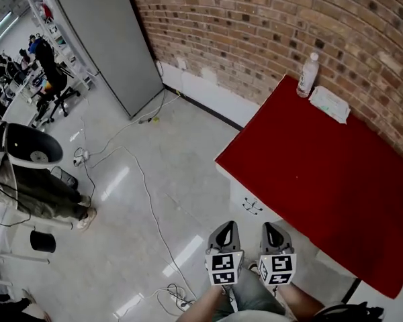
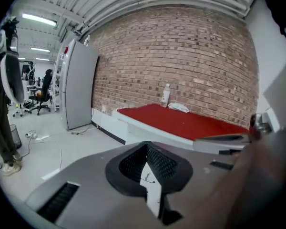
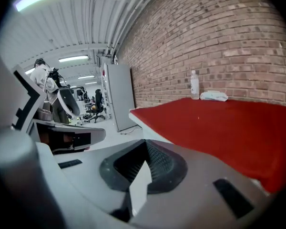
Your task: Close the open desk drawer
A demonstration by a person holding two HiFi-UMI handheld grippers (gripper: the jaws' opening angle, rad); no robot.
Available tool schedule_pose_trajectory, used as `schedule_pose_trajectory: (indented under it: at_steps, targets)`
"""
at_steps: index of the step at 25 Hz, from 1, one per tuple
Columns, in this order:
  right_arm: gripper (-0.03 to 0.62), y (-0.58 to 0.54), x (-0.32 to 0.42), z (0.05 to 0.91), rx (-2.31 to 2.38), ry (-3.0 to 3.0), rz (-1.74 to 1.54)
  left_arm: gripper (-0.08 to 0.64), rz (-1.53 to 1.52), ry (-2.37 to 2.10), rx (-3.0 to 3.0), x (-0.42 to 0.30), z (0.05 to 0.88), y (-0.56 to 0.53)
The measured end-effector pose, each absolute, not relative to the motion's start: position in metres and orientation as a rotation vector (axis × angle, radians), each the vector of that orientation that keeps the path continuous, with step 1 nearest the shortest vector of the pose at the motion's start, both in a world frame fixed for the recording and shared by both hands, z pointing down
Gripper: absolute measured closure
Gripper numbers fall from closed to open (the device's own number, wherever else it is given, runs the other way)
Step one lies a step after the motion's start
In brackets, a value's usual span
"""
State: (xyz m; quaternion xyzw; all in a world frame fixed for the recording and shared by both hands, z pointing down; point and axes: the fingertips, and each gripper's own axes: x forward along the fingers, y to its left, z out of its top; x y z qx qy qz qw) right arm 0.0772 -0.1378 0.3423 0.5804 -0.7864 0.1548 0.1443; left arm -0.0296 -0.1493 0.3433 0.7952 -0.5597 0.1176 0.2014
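Observation:
The desk (image 1: 322,173) has a red top and stands against a brick wall. Below its near-left edge a white drawer front (image 1: 245,194) with a dark handle (image 1: 252,206) sticks out a little past the top. My left gripper (image 1: 224,227) and right gripper (image 1: 273,226) hang side by side just in front of that drawer, apart from it. Both are shut with nothing between the jaws. The left gripper view has the left gripper (image 2: 145,146) aimed at the desk (image 2: 181,120) from a distance. The right gripper (image 3: 144,143) sits beside the red top (image 3: 219,123).
A clear bottle (image 1: 307,75) and a white packet (image 1: 330,103) lie at the desk's far end by the wall. A grey cabinet (image 1: 107,39) stands at the far left. Cables (image 1: 141,180) trail across the floor. A person's leg and shoe (image 1: 54,200) are at left.

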Motion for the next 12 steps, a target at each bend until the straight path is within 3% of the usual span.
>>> schedule_pose_trajectory:
  at_steps: [12]
  targets:
    - [0.594,-0.131,0.068,0.160,1.700,-2.373,0.329,0.551,0.253,-1.601,2.279,-0.035,0.168,-0.128]
